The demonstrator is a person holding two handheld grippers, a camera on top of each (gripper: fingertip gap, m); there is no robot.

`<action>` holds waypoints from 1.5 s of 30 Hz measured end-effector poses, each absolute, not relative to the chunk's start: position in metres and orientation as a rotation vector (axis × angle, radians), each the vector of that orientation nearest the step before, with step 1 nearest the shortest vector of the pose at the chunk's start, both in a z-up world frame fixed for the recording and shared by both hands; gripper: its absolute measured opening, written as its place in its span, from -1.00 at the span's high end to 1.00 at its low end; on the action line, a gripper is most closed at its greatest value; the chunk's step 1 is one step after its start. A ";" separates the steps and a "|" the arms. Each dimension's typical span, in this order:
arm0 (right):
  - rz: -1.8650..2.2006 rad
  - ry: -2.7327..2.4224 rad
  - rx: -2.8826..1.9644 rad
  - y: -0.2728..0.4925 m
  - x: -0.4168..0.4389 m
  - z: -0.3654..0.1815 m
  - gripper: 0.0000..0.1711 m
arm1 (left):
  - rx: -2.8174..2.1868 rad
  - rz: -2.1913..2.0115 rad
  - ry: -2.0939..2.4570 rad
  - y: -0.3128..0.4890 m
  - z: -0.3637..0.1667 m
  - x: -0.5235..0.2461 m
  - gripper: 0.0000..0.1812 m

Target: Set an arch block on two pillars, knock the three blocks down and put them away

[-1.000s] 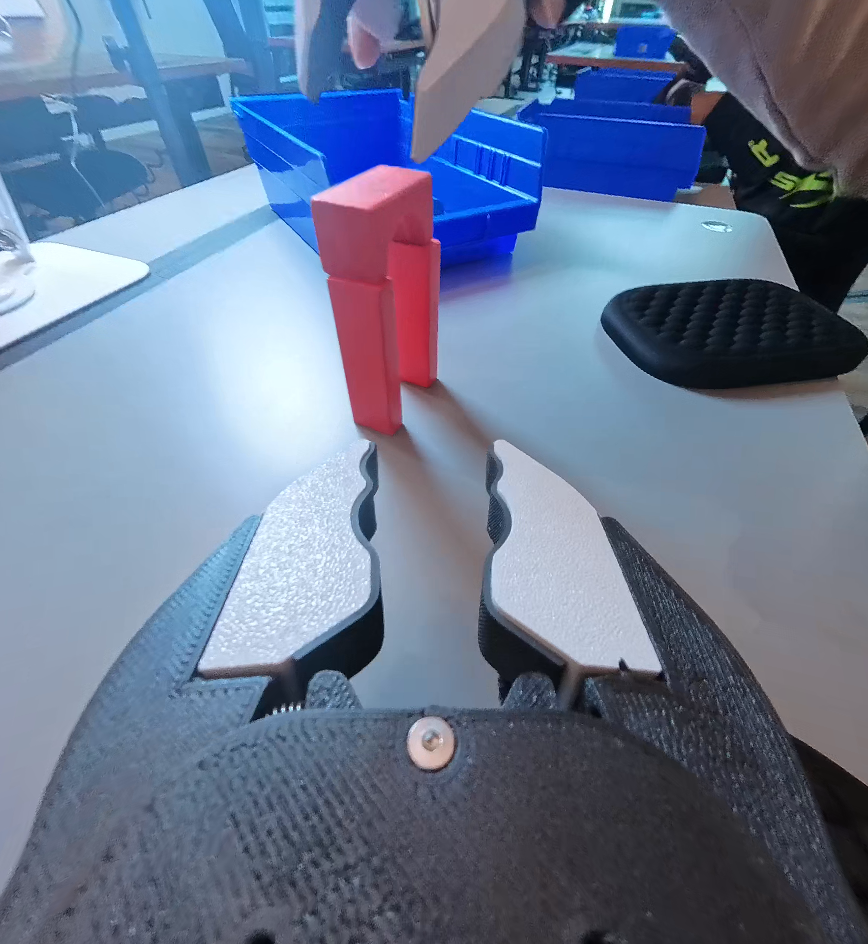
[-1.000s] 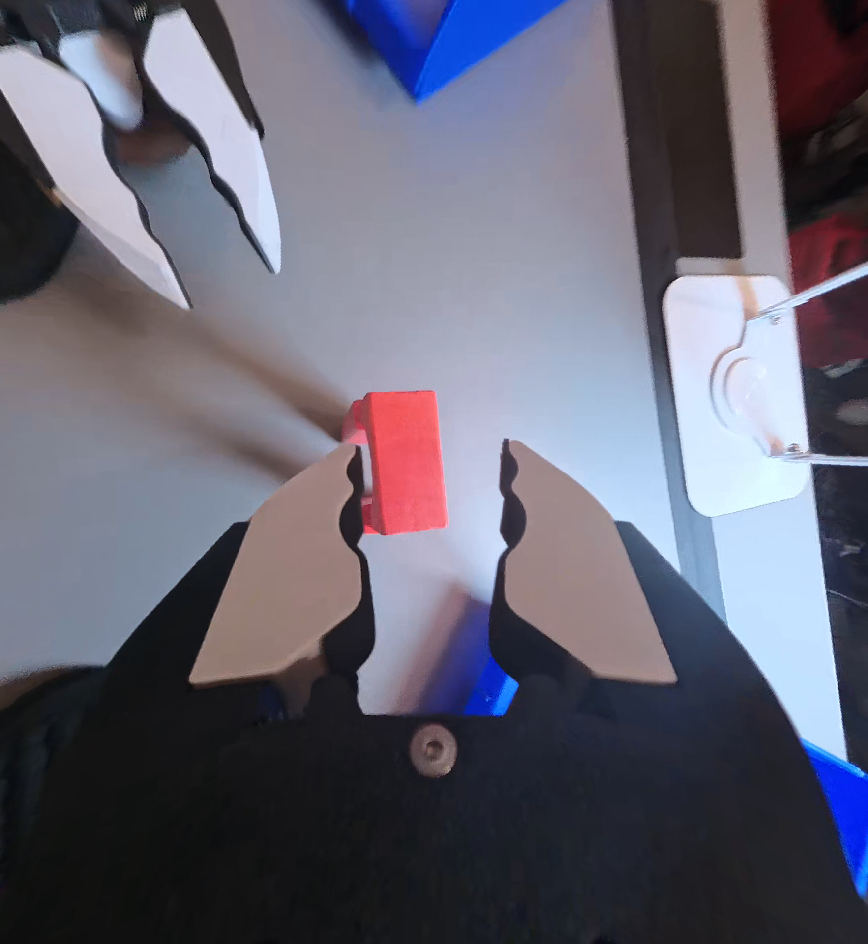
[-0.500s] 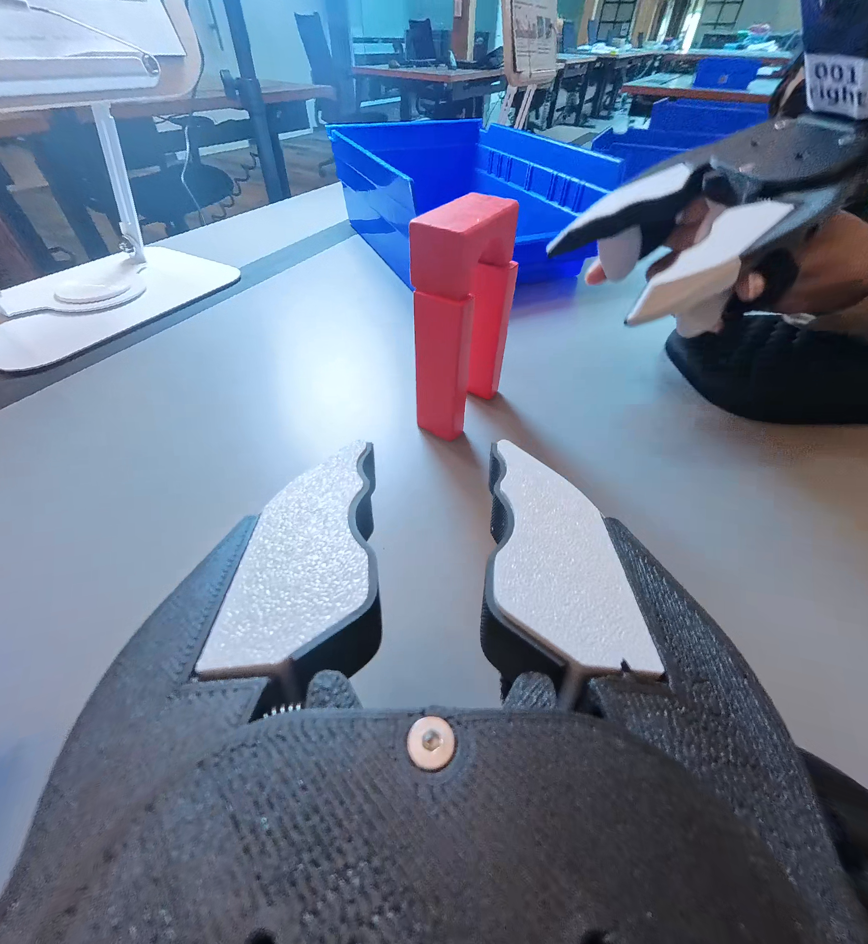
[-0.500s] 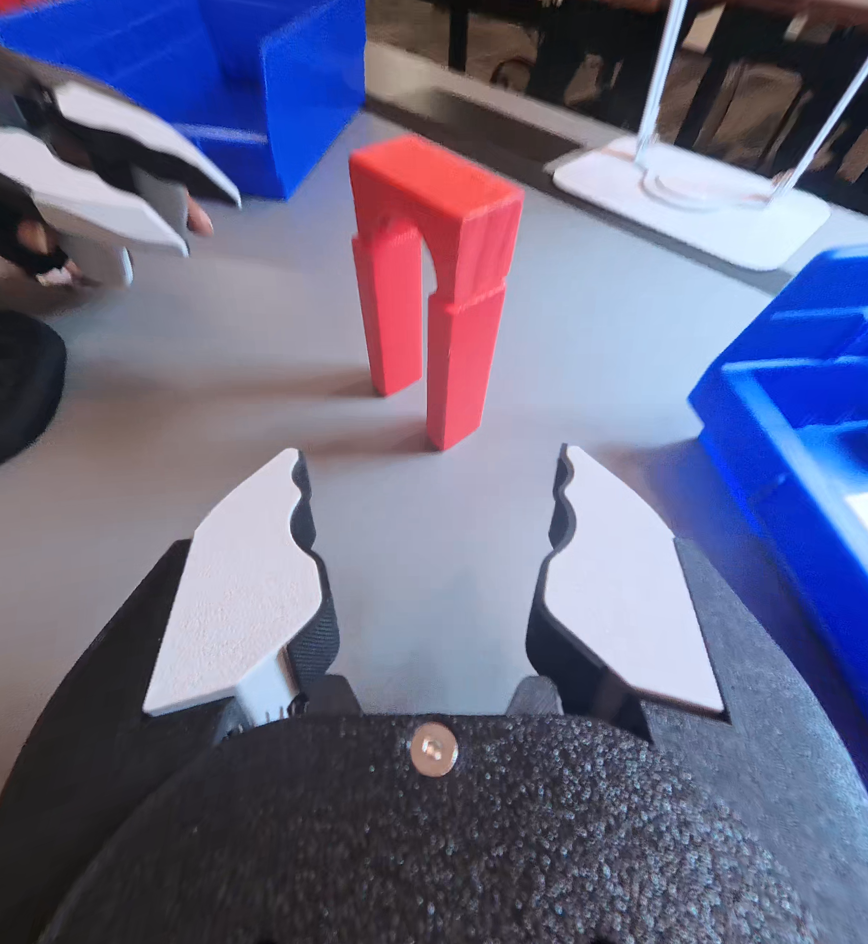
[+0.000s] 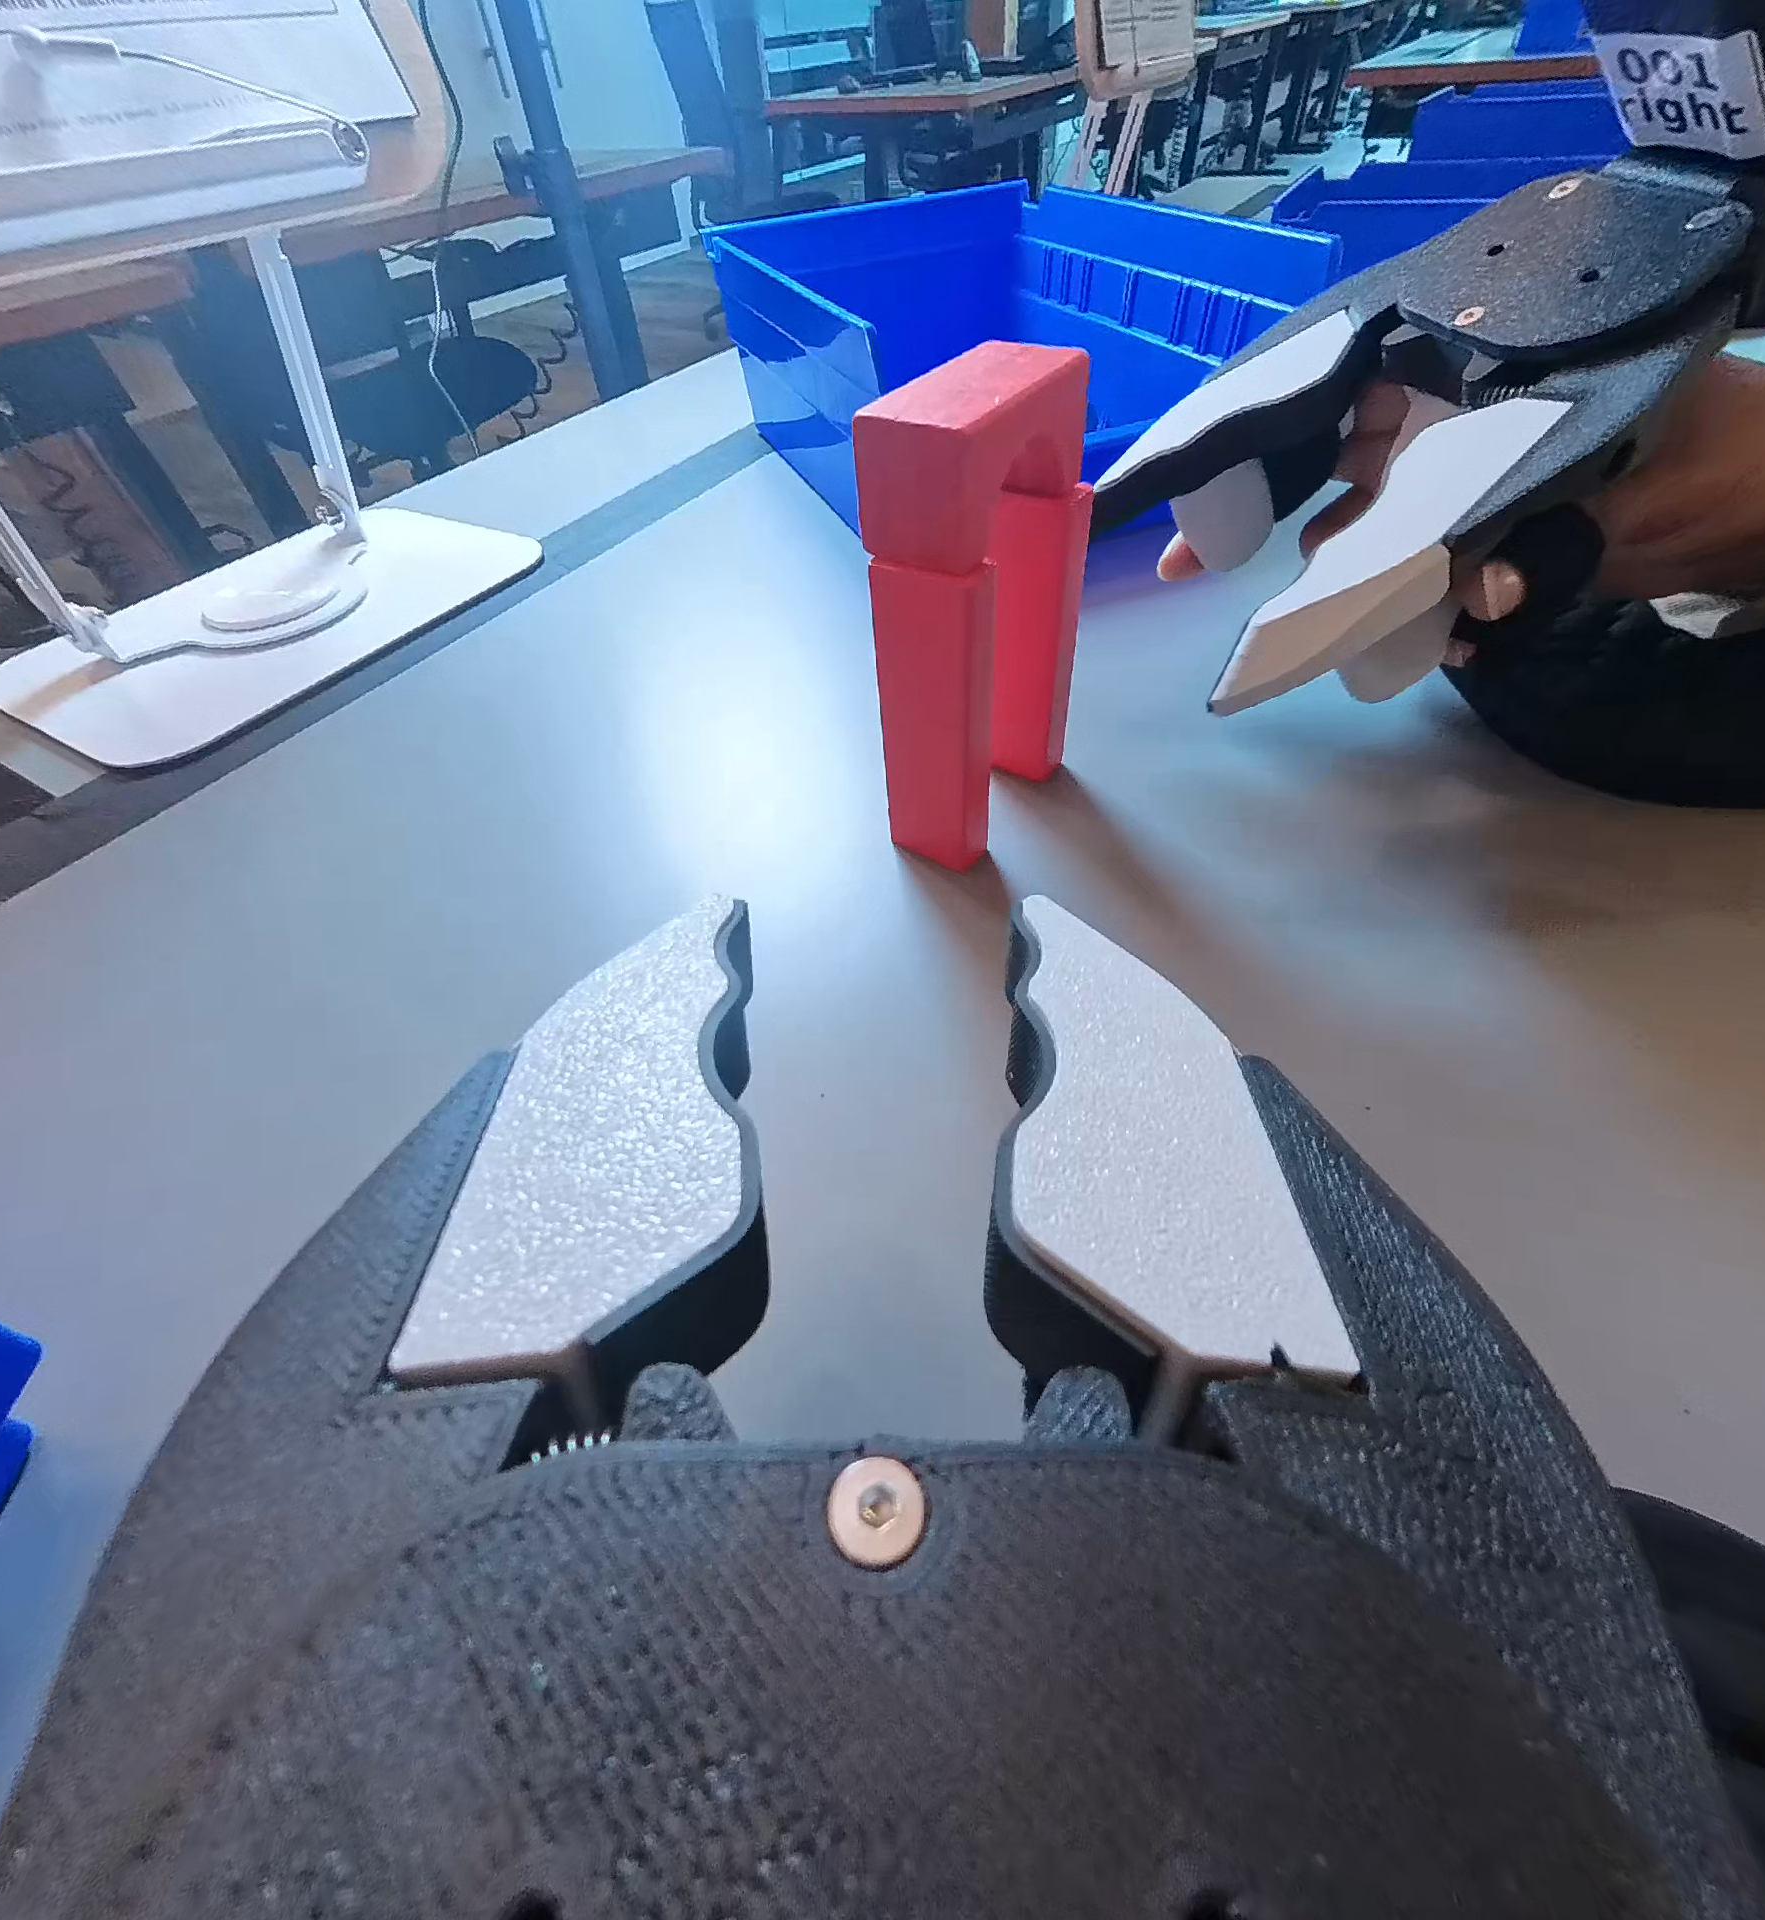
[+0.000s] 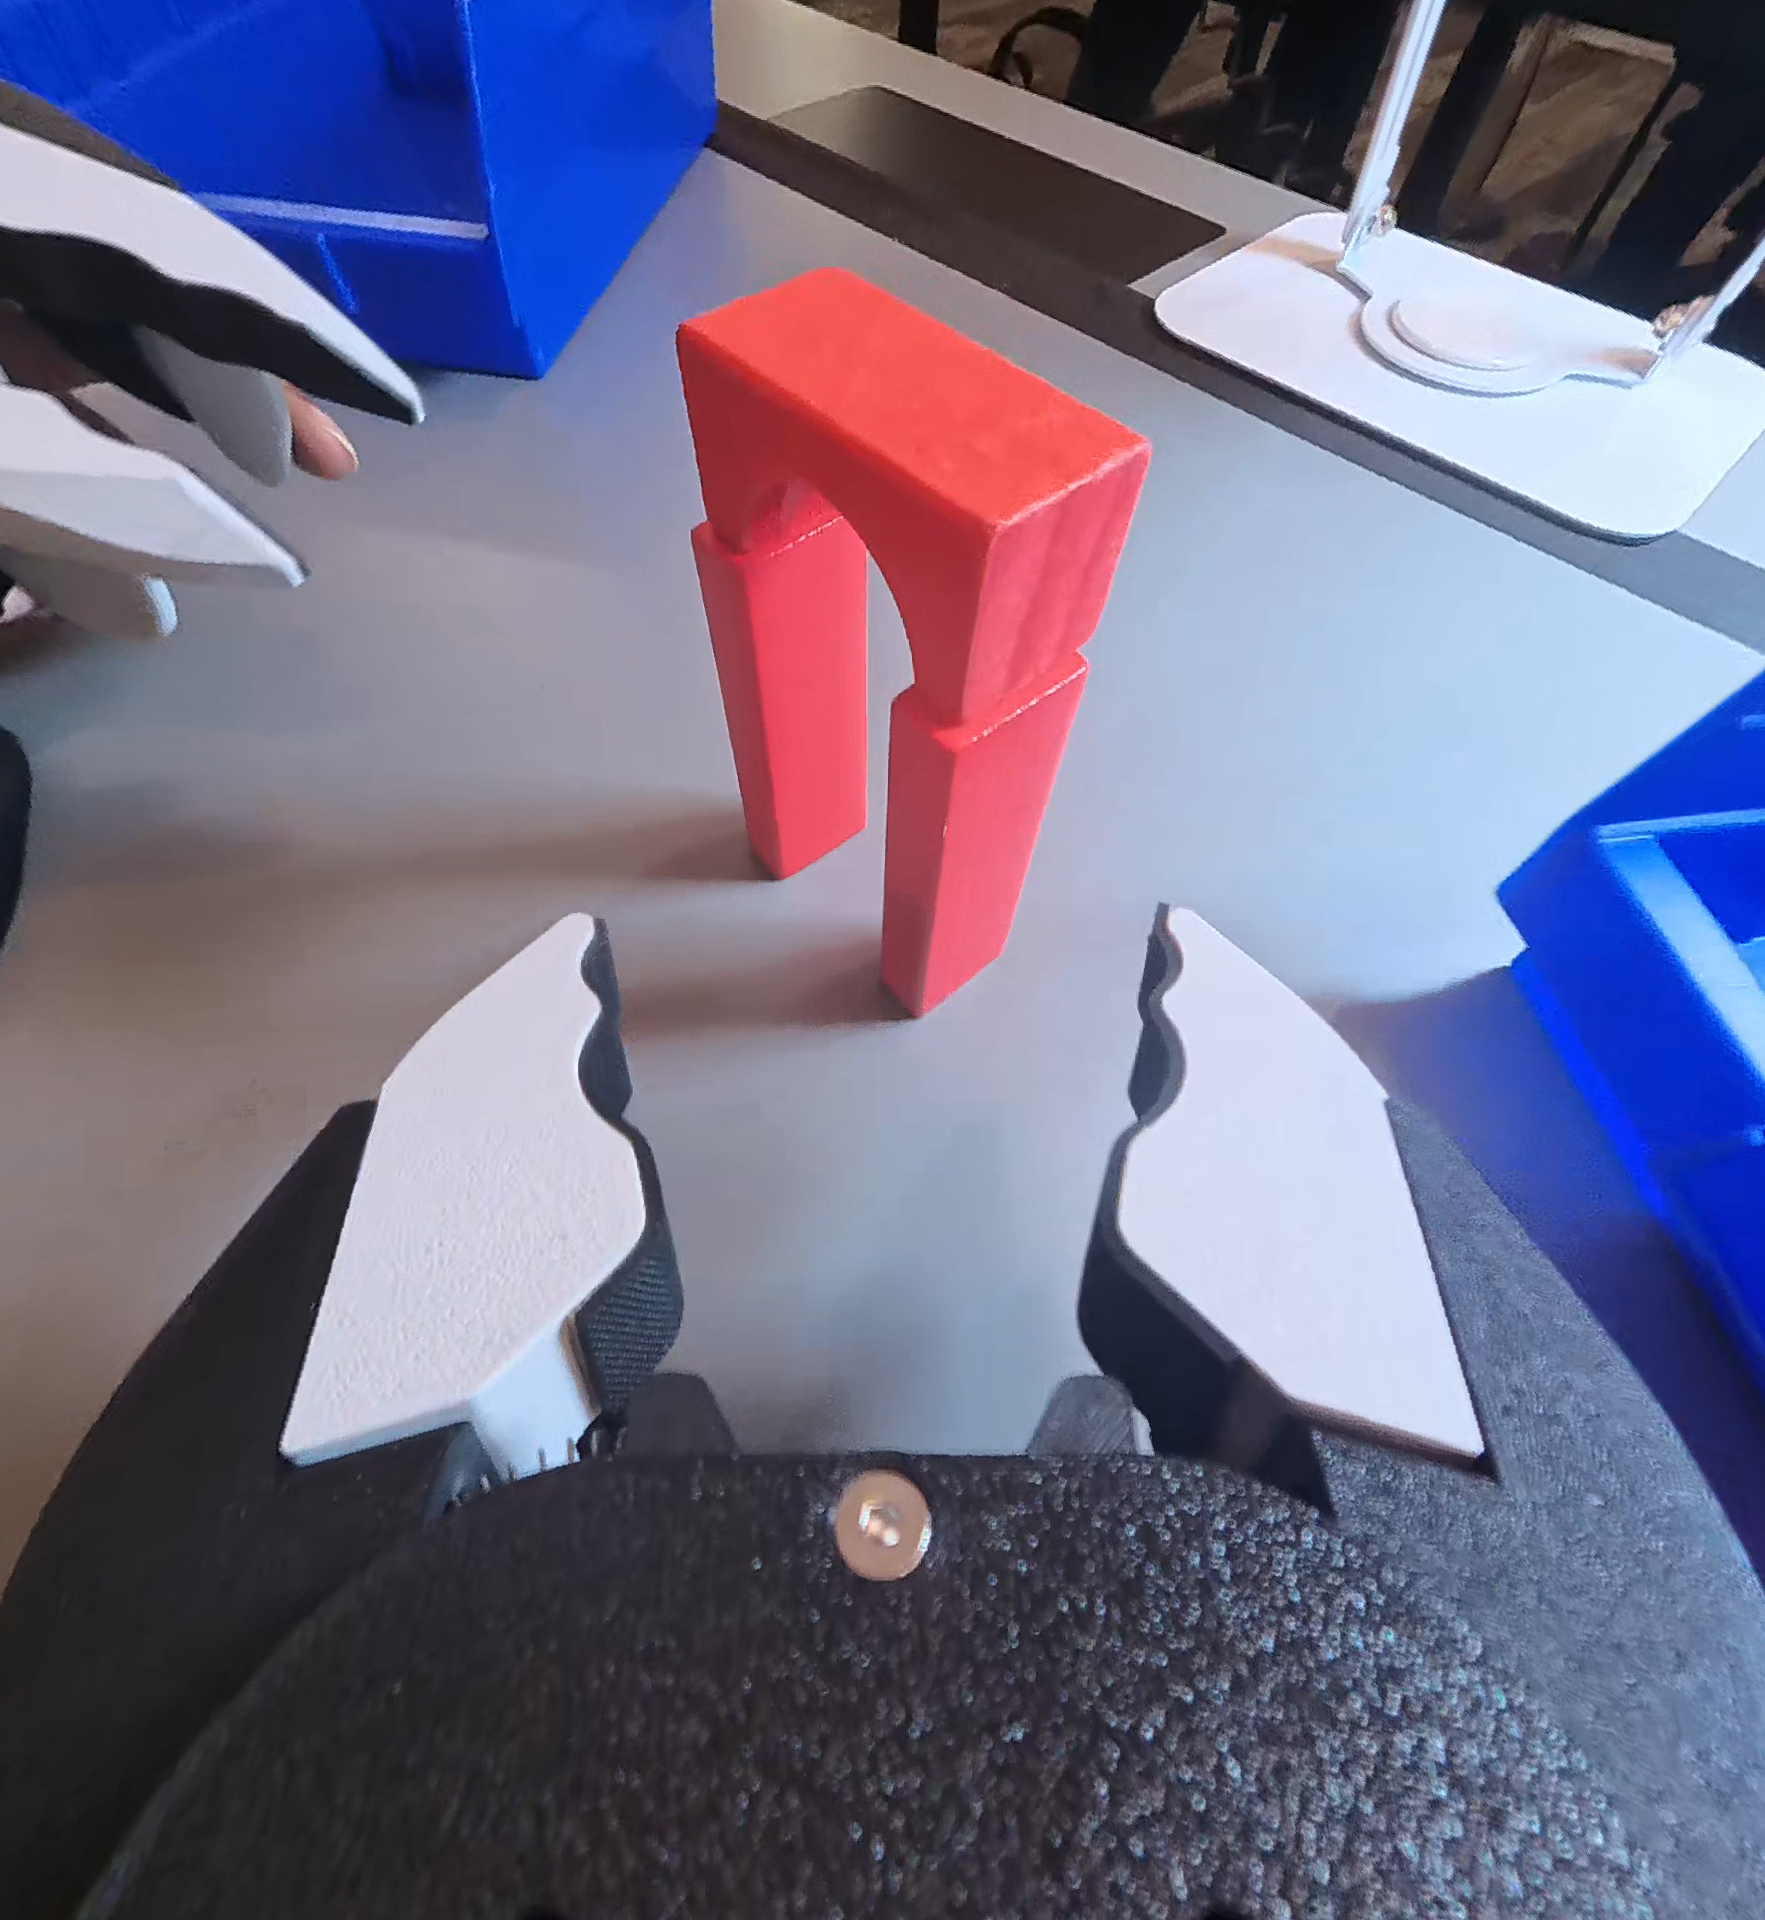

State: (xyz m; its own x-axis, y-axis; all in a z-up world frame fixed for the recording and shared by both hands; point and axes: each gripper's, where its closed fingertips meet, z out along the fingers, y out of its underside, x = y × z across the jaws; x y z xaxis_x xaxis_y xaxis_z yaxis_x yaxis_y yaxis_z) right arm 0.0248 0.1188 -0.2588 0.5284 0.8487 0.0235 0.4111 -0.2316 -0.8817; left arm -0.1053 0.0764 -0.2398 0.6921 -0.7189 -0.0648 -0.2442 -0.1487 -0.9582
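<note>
We see the red arch block [image 6: 909, 436] seated on two pillars [image 6: 971, 842] mid-table. Our left gripper [image 5: 878, 914] and right gripper [image 6: 878, 925] are both spread, empty. Risk: a hard knock scatters blocks off the table [image 5: 442, 935].

Right gripper [image 5: 1158, 597] dropped from overhead to beside the arch (empty-jawed)

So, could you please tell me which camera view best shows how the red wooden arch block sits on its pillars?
The right wrist view: the red wooden arch block shows both seams. The left wrist view shows it end-on, one pillar behind the other.
</note>
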 end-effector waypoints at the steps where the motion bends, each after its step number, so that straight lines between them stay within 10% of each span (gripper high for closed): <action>1: 0.591 -1.021 -1.855 0.120 0.021 -0.260 -0.14 | -1.715 -0.495 0.781 0.076 -0.240 -0.105 0.48; 14: 0.568 -1.335 -1.727 0.077 -0.083 -0.285 -0.08 | -1.615 -0.322 0.653 0.088 -0.203 -0.164 0.48; 45: 0.484 -1.266 -2.050 0.099 -0.034 -0.313 -0.20 | -1.802 -0.273 0.799 0.095 -0.267 -0.147 0.37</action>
